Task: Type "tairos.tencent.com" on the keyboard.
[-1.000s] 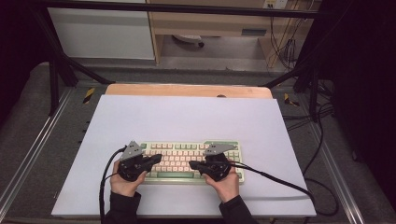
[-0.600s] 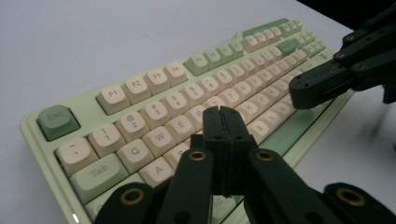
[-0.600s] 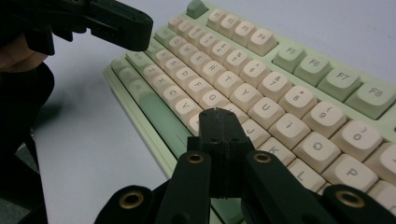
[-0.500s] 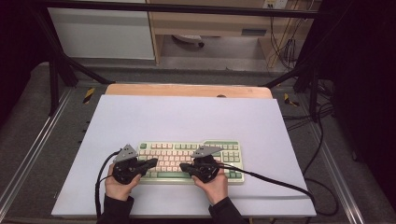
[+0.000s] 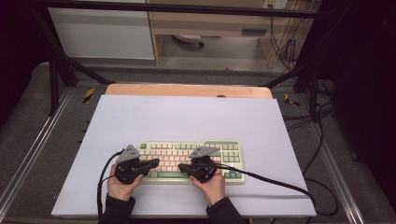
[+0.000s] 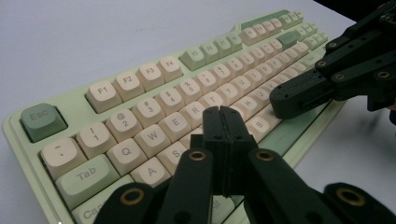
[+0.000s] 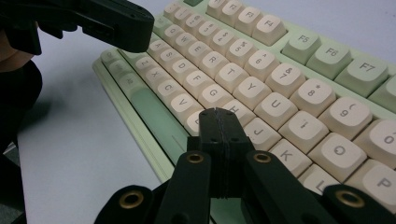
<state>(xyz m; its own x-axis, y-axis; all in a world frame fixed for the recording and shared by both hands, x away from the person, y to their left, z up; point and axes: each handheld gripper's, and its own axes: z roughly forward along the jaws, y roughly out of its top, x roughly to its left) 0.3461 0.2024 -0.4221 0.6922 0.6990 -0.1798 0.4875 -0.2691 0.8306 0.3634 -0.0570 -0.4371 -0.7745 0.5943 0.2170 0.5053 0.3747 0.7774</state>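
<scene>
My left gripper (image 5: pixel 150 164) sits over the left half of the keyboard (image 5: pixel 219 148), jaws clenched together on nothing, tip just above the letter keys near D in its own view (image 6: pixel 223 113). The keyboard lies on the white mat (image 5: pixel 187 116), near its front edge. My right gripper (image 5: pixel 183 168) is clenched empty too, tip above the keys near H (image 7: pixel 219 114).

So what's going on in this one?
A person holds a gripper in each hand over a pale green keyboard lying on a white sheet. Both the left gripper and the right gripper have their jaws shut, tips poised over the letter keys as if to press them. Neither holds anything.
</scene>
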